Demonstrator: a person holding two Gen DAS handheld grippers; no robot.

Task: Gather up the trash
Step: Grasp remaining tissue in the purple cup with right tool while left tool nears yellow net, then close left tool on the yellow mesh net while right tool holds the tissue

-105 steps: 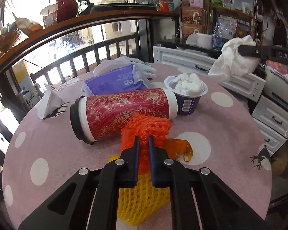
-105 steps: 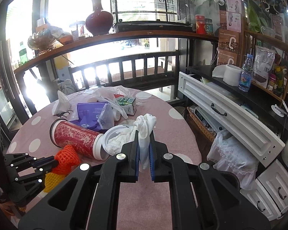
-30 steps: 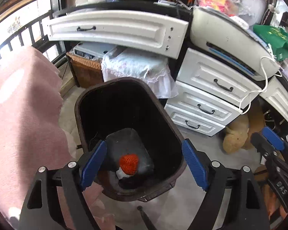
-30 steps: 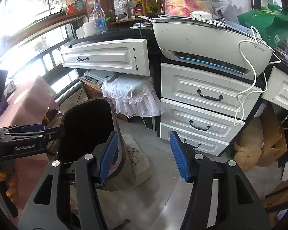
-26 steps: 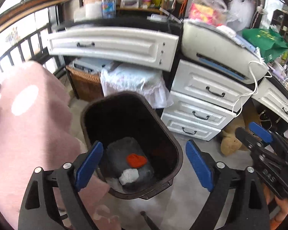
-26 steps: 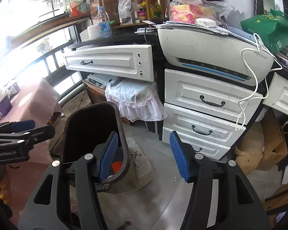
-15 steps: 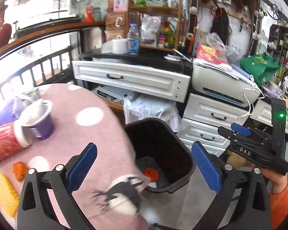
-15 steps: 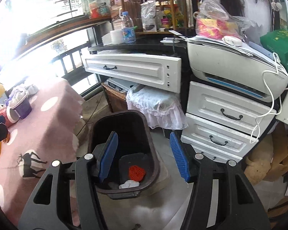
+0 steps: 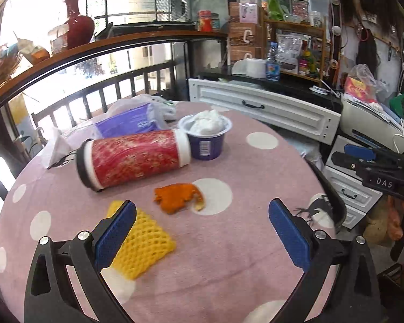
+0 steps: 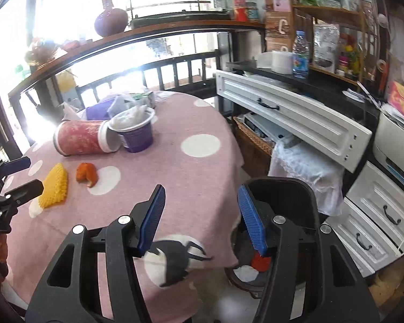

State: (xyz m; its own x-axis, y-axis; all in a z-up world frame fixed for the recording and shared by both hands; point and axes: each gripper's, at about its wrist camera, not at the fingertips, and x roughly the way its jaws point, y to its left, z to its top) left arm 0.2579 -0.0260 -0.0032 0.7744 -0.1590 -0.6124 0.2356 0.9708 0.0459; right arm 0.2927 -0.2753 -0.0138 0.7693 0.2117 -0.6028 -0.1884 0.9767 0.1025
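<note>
On the pink spotted table (image 9: 229,255) lie a yellow foam net (image 9: 145,245), an orange peel (image 9: 177,197), a red canister on its side (image 9: 133,158) and a purple cup stuffed with white tissue (image 9: 206,137). My left gripper (image 9: 202,231) hangs wide open over the table's near edge, its left pad beside the yellow net, nothing between its jaws. My right gripper (image 10: 202,218) is open and empty above the table's edge. The dark bin (image 10: 285,202) stands on the floor beside the table, holding an orange net (image 10: 261,262) and white tissue (image 10: 245,271).
A purple packet and plastic bags (image 9: 132,121) lie at the table's far side. White drawers (image 10: 291,118) and a printer (image 9: 371,126) stand to the right. A railing and a shelf with a red vase (image 9: 76,24) run behind. The other gripper (image 9: 377,172) shows at the right edge.
Both grippers swung from over the bin back up toward the table. The orange net and tissue now lie in the bin. The left jaws stand wider than a second ago.
</note>
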